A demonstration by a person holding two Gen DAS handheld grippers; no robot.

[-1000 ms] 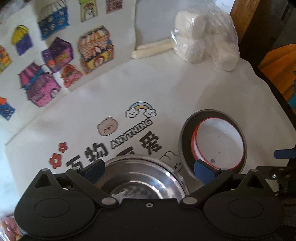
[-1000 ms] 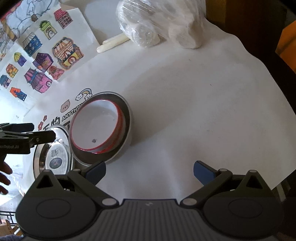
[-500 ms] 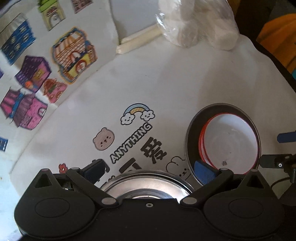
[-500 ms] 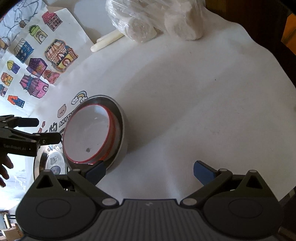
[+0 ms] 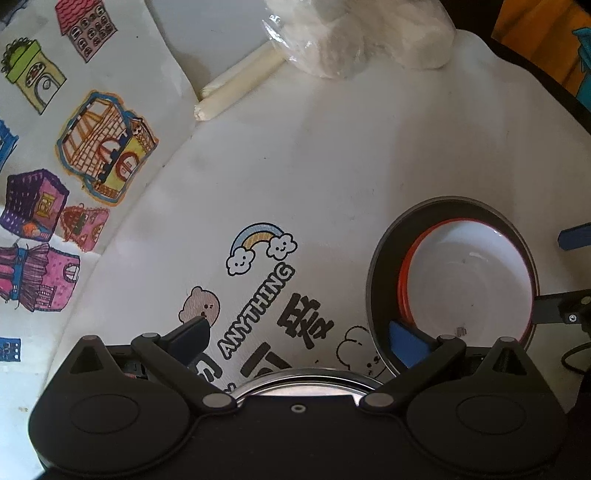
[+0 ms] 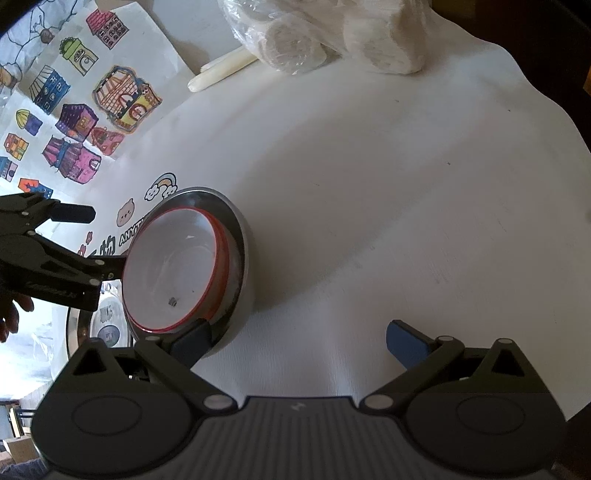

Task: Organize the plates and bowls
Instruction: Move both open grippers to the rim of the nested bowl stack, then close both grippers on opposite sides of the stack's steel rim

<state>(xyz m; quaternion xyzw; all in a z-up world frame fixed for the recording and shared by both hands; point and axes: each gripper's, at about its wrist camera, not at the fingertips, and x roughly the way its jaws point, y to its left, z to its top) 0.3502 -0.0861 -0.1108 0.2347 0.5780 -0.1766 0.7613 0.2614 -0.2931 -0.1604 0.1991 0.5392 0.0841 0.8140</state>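
Observation:
A steel bowl point(image 5: 380, 273) stands on the white cloth and holds white red-rimmed plates point(image 5: 465, 284); both show in the right wrist view too, the bowl point(image 6: 236, 258) and the plates point(image 6: 170, 273). A second steel dish point(image 5: 299, 386) lies just under my left gripper point(image 5: 299, 338), and shows left of the bowl in the right wrist view point(image 6: 107, 325). My left gripper is open, its right finger over the bowl's near rim. My right gripper point(image 6: 299, 338) is open, its left finger at the bowl's near side.
A plastic bag of white rolls point(image 5: 362, 33) and a pale rolled stick point(image 5: 240, 85) lie at the back. Coloured house drawings point(image 5: 107, 147) cover the left. The cloth's edge and dark drop-off run along the right point(image 6: 554, 122).
Both grippers have moved closer to the steel bowl with the plates. The left gripper has moved forward over the second steel dish, which now shows only as a rim.

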